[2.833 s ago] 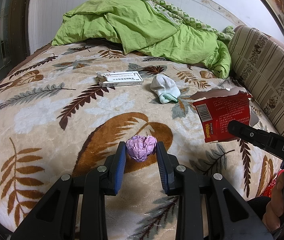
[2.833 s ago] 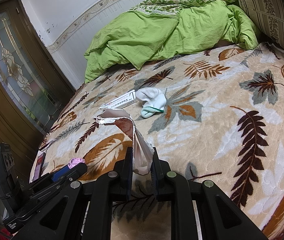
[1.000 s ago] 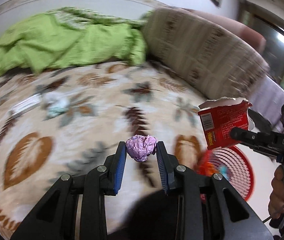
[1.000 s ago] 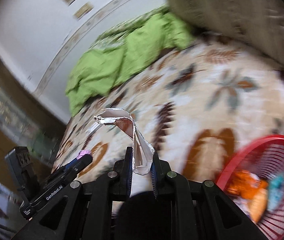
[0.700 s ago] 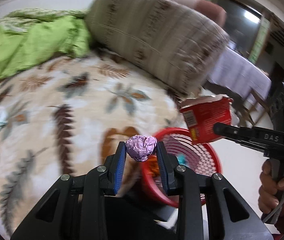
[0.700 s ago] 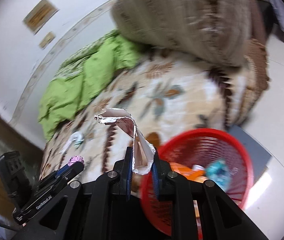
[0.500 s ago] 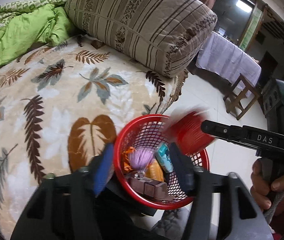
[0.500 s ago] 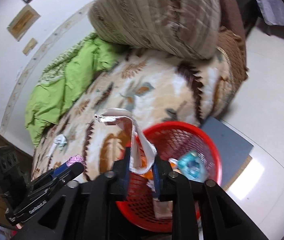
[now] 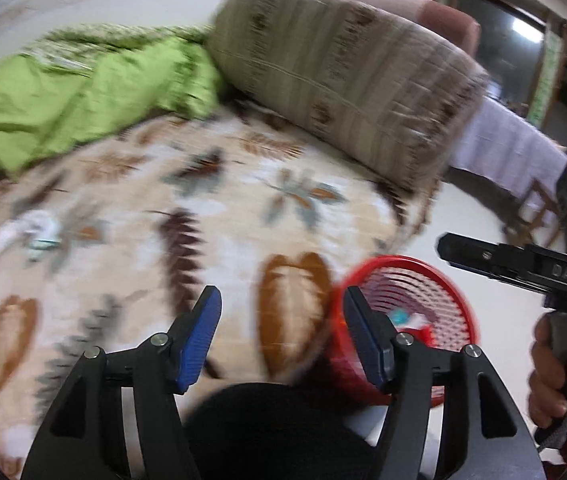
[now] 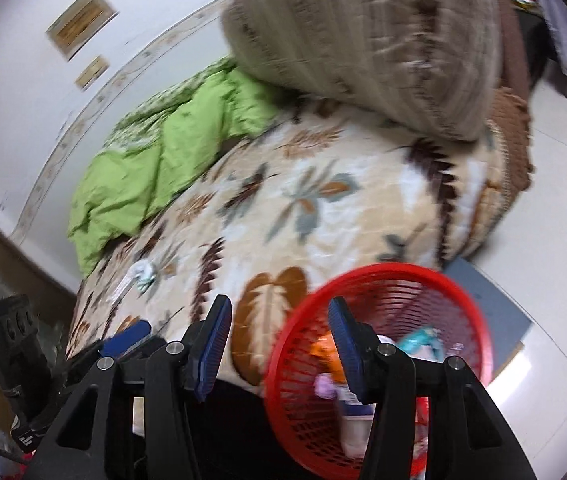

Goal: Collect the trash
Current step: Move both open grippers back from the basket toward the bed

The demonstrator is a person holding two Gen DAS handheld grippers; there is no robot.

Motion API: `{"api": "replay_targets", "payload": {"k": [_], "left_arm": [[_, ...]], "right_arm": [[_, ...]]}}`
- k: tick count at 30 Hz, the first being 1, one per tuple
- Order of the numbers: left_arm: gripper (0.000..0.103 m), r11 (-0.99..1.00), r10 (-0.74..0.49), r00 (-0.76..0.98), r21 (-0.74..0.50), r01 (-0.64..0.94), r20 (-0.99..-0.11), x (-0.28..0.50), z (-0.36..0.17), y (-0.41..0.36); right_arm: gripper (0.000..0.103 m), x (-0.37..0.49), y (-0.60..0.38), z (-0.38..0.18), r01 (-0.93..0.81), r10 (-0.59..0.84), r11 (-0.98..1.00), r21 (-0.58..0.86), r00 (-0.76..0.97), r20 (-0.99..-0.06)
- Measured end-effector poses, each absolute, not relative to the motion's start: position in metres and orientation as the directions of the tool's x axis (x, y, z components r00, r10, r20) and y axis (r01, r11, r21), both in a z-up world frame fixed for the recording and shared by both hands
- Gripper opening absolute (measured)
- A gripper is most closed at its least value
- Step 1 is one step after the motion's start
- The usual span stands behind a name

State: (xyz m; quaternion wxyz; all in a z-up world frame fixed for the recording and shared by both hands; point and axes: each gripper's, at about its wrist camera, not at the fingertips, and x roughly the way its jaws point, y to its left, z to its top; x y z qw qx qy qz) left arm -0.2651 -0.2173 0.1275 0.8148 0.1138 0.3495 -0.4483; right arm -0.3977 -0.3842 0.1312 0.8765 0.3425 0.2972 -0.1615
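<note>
Trash now lies in the red basket (image 9: 407, 320), which stands on the floor at the near right corner of the bed (image 9: 223, 216). In the left wrist view the left hand-held gripper (image 9: 281, 332) is spread wide with nothing between its blue pads; half a second ago the purple paper ball was dropping from it, and before that it was pinched there. Through blur, a bit of teal and white shows inside the basket. Farther right the right hand-held gripper (image 9: 523, 270) reaches in over the floor beside the basket, its tip bare where the red packet hung a moment back. On the far left of the bed a white sock (image 9: 39, 228) is left, with a pale strip beside it that may be the small box. A green quilt (image 9: 75, 96) and a striped cushion (image 9: 343, 92) lie beyond

In the right wrist view the right hand-held gripper (image 10: 279, 344) is likewise open and empty, hanging over the basket (image 10: 379, 364). The purple paper ball (image 10: 325, 386) rests inside among orange, teal and white scraps. The sock (image 10: 143, 272) sits far left on the bed. I judge both pieces dropped, so this round is done; the next move is likely back to the bed for what remains
</note>
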Motion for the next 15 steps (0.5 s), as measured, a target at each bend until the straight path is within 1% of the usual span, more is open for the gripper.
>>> {"api": "replay_targets", "payload": {"k": [2,4,10,15], "left_arm": [[0.063,0.637,-0.608,0.442,-0.073,0.767,-0.660,-0.253,0.131,-0.200],[0.063,0.682,-0.578,0.494,-0.053,0.729,-0.650,-0.241,0.133,-0.184],[0.064,0.788,-0.494,0.581,-0.051,0.614,-0.646,-0.210,0.134,-0.139],[0.064,0.832,-0.452,0.606,-0.063,0.552,-0.654,-0.194,0.128,-0.113]], "right_arm": [[0.054,-0.386,-0.377,0.132,0.459,-0.054,0.731,0.505,0.776,-0.628],[0.054,-0.370,-0.367,0.133,0.425,-0.023,0.754,0.500,0.778,-0.627],[0.054,-0.329,-0.339,0.136,0.351,0.028,0.812,0.465,0.774,-0.633],[0.054,-0.307,-0.320,0.139,0.309,0.055,0.840,0.446,0.769,-0.637]]}}
